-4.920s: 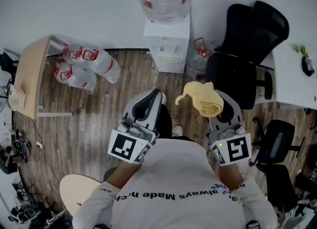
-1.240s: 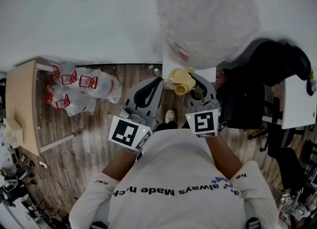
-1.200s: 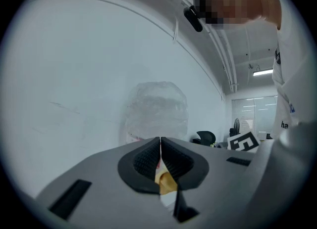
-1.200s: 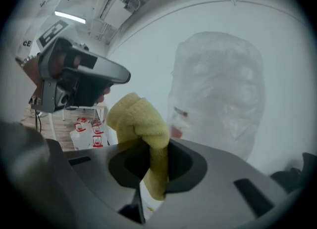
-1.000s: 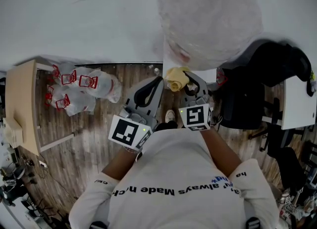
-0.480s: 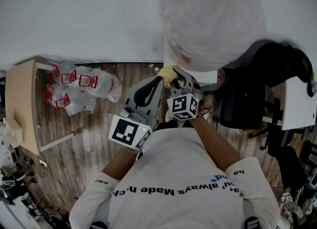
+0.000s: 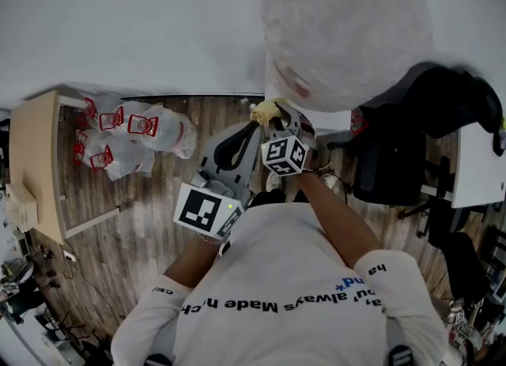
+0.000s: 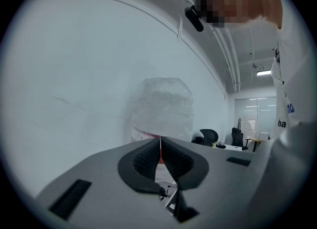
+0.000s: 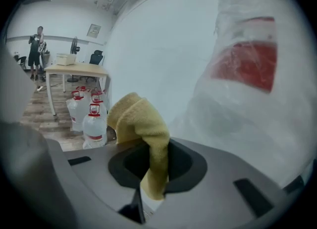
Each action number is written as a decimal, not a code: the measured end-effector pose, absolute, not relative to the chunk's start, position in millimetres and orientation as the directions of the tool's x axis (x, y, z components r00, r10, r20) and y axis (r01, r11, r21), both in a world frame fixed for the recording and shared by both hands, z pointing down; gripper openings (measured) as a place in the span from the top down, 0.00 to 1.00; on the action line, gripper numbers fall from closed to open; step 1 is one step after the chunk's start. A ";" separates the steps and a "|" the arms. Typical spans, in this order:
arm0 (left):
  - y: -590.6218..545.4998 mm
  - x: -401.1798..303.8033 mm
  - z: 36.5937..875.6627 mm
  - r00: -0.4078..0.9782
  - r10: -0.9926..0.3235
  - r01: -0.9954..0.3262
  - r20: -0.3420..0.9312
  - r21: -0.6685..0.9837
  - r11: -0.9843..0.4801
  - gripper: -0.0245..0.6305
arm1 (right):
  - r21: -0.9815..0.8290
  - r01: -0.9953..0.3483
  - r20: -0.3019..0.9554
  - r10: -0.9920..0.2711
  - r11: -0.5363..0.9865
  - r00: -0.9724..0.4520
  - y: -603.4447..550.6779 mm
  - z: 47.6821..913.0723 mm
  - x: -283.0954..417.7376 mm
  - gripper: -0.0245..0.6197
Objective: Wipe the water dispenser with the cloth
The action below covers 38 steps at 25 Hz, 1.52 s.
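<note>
Right gripper fingers clamp the cloth beside the water dispenser bottle. Left gripper fingers meet, empty. We'd press the cloth flat and stroke evenly.

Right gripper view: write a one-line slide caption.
Right claw clamps the yellow cloth beside the dispenser's plastic-wrapped bottle.

Cool, even indoor light fills my head view; the white wall looks flat and nearly shadowless. The water bottle, close to the lens, is soft and hazy. The left gripper view and right gripper view are fisheye circles with black corners and bowed lines. In the left one, a ceiling lamp glows at the right.
</note>
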<state>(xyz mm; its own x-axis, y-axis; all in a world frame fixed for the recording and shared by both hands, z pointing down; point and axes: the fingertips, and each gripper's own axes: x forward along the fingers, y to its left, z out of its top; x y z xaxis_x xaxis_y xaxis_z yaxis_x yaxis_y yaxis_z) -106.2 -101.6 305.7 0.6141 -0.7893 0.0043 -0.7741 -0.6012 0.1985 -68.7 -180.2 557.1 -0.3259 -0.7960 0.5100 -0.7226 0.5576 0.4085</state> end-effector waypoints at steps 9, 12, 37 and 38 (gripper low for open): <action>-98.6 -108.8 309.6 0.605 -0.796 -0.781 0.016 0.206 -0.589 0.92 | 0.458 -0.720 0.539 -0.807 0.521 -0.241 -204.6 588.7 -61.1 0.87; -97.7 -108.9 310.2 0.603 -0.798 -0.783 0.019 0.206 -0.587 0.92 | 0.464 -0.717 0.550 -0.804 0.520 -0.226 -209.4 597.2 -61.6 0.87; -90.5 -105.9 307.0 0.596 -0.803 -0.788 0.016 0.200 -0.582 0.92 | 0.447 -0.680 0.683 -0.712 0.582 -0.160 -222.8 637.0 -65.7 0.87; -89.8 -106.0 307.1 0.596 -0.802 -0.789 0.017 0.199 -0.582 0.92 | 0.440 -0.680 0.689 -0.707 0.586 -0.163 -222.5 637.0 -66.2 0.87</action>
